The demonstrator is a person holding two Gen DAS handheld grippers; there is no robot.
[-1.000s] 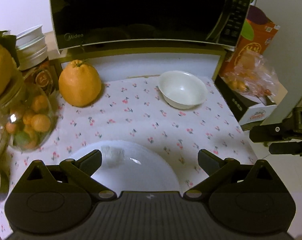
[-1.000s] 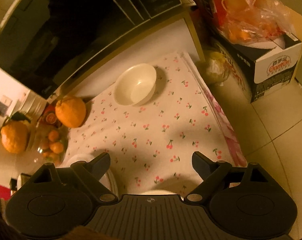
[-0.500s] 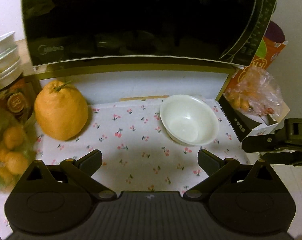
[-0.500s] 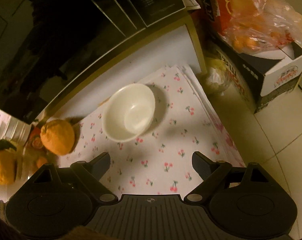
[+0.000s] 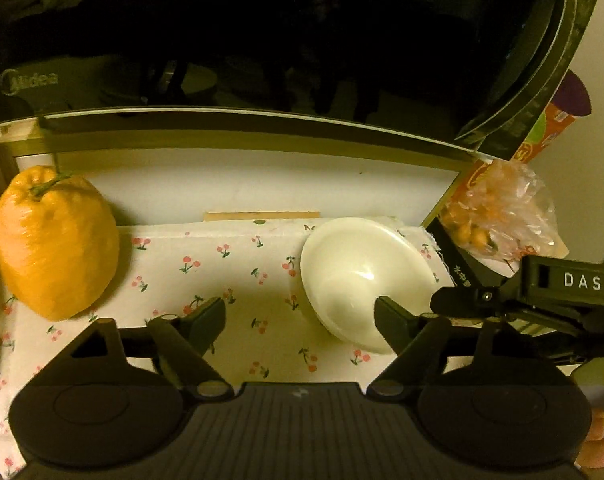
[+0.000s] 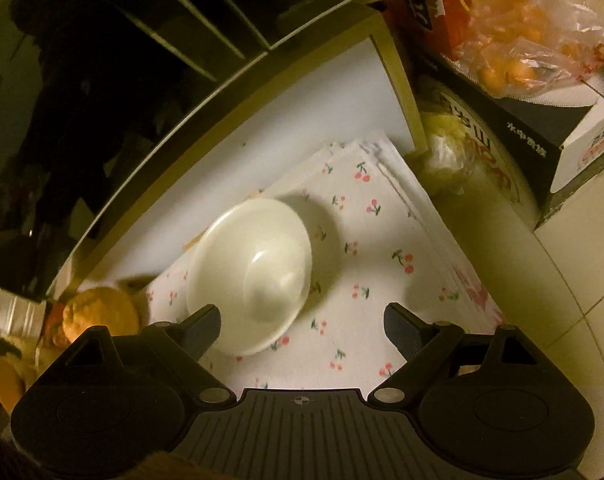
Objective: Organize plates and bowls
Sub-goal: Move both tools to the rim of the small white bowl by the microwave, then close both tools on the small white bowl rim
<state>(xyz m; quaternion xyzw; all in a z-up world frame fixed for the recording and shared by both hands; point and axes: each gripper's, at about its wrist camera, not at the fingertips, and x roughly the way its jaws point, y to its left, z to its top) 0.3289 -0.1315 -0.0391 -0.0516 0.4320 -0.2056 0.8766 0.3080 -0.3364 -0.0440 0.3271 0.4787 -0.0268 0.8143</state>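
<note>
White and glossy, the bowl point(image 5: 361, 276) sits on the cherry-print cloth point(image 5: 238, 264) right of centre in your left wrist view, just below the pale back wall under the black microwave point(image 5: 262, 40). Your left hand-held gripper point(image 5: 300, 312) is closing; its right fingertip point(image 5: 385, 316) overlaps the bowl's lower right rim in the picture, and its left fingertip stands out over bare cloth, so the bowl is not between the jaws and nothing is pinched. A large wrapped orange fruit point(image 5: 54, 244) stands at the left edge of that frame, well apart from the bowl. At the right edge you see the other gripper's black arm reaching in beside the bowl, with a clear bag of small oranges point(image 5: 501, 216) above it on a dark box. In your right wrist view the bowl point(image 6: 250, 276) lies left of centre on the cloth point(image 6: 373, 248), and your right hand-held gripper point(image 6: 302, 320) is spread wide with nothing gripped; its left fingertip point(image 6: 204, 324) sits against the bowl's lower left rim in the picture, and whether it touches you cannot tell. The box point(image 6: 541, 128) and bag fill the upper right.
</note>
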